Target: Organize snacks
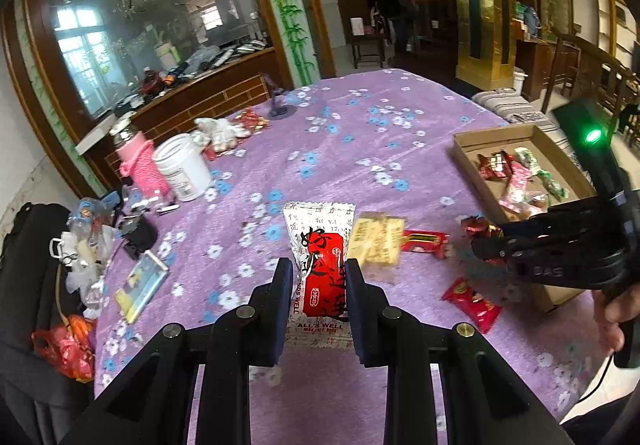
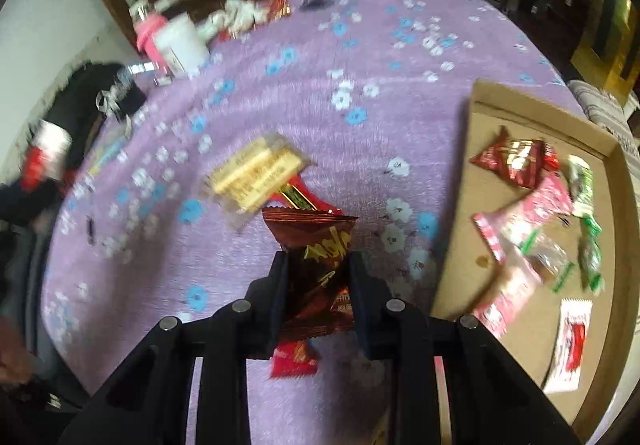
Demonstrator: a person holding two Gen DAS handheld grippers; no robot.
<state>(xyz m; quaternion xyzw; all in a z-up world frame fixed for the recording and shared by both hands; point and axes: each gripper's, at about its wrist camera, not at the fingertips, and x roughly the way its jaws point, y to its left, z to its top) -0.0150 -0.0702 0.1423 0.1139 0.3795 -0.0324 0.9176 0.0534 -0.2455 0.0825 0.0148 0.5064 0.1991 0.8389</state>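
Left claw (image 1: 318, 281) gripped the white-and-red snack pack (image 1: 320, 277) lengthwise over the bench (image 1: 360, 133) at lower centre, right claw (image 2: 318, 273) gripped a dark-red wrapper (image 2: 316, 269), and the cardboard tray (image 2: 472, 149) lay right of frame, nearer the right claw.

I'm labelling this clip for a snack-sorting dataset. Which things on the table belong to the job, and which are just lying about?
Part of the job:
white-and-red packet in the left gripper
dark brown packet in the right gripper
yellow packet
cardboard box holding snacks

Lying about:
pink bottle
white tub
black bag
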